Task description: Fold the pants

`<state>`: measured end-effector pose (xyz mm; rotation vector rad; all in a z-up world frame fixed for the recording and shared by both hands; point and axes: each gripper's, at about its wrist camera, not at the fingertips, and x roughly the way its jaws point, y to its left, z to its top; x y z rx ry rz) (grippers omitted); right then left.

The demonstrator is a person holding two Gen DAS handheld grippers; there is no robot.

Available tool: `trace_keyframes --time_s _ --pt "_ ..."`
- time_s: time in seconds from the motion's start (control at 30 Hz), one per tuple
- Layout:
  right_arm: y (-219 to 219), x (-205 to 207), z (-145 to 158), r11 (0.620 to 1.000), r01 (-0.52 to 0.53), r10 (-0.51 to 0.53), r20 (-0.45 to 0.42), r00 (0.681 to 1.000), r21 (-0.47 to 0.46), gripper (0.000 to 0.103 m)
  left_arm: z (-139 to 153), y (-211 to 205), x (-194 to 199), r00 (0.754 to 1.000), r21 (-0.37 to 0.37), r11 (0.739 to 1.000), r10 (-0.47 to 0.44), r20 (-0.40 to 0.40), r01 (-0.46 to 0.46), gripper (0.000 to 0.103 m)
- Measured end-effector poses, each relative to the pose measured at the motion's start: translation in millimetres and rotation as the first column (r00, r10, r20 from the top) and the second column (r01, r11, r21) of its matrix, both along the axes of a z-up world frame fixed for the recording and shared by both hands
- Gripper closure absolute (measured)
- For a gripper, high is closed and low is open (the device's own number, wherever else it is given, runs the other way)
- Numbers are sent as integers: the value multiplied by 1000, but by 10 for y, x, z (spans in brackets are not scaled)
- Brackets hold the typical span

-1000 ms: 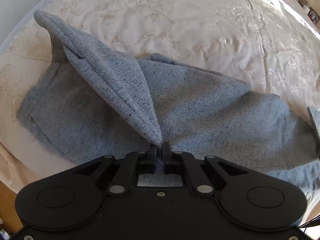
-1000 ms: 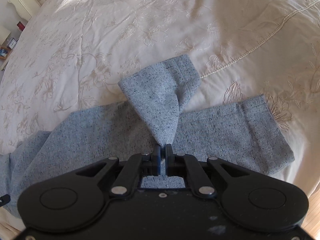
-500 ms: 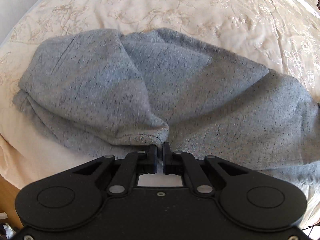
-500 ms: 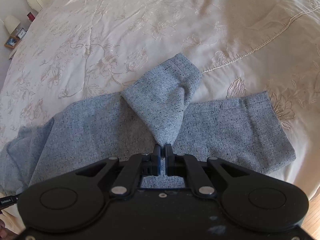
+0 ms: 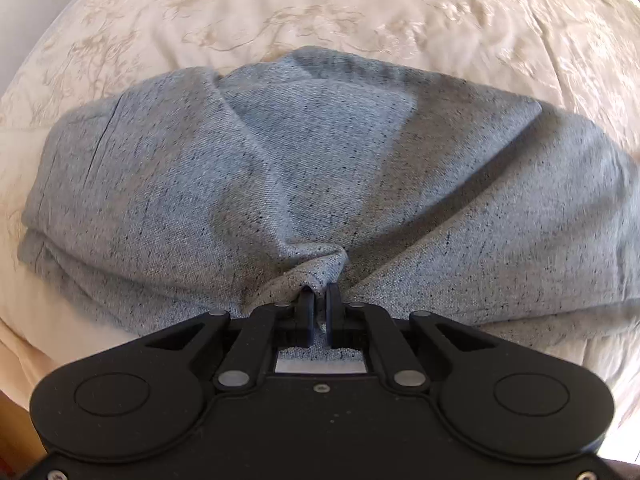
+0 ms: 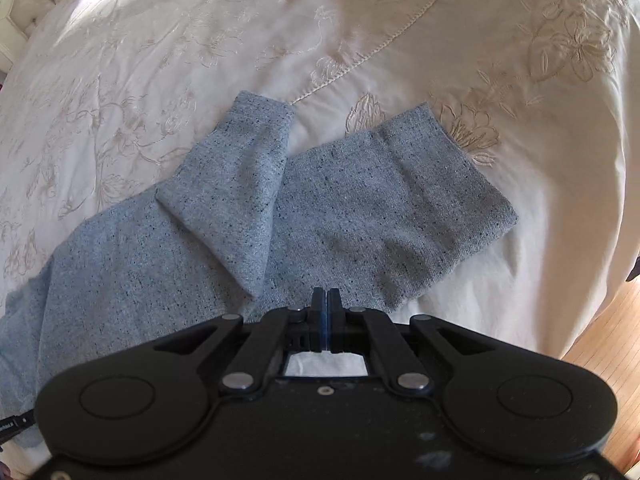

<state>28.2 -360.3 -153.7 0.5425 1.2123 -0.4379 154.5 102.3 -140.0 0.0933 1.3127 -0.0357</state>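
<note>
Since the earlier frame, the speckled blue-grey cloth pants have sunk onto the cream embroidered bed. Left gripper fingers pinch a fold directly ahead; right gripper fingers are closed, empty, cloth just beyond. Release only once edges align.

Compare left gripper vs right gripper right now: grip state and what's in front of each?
The left gripper is shut on a bunched pinch of the gray pants; the right gripper is shut with no cloth visible between its fingers. The left faces the wide folded upper part of the pants; the right faces the two leg ends, one lying askew across the other. Both point down at the embroidered bedspread.
</note>
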Motion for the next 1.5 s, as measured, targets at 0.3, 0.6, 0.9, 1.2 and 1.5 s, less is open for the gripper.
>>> trace_keyframes --time_s 0.3,0.6,0.9,1.2,1.5 --pt "635 487 40 927 -281 294 18 955 -249 86 -84 26 64 998 -26 998 51 -37 -52 96" --pt "1085 1016 -138 821 -451 469 -37 883 -349 84 -196 36 153 993 -38 994 95 -69 -98 96" --pt "1147 1238 -368 777 -495 503 -90 860 -388 84 -259 50 219 990 -41 993 110 -93 -115 96" --pt "1403 1239 -372 659 -586 601 -139 787 -471 80 -272 62 277 989 -35 993 107 -99 -111 96" --pt "1149 1308 -351 730 -510 527 -99 844 -455 96 -170 92 227 991 -40 993 105 -81 -109 96"
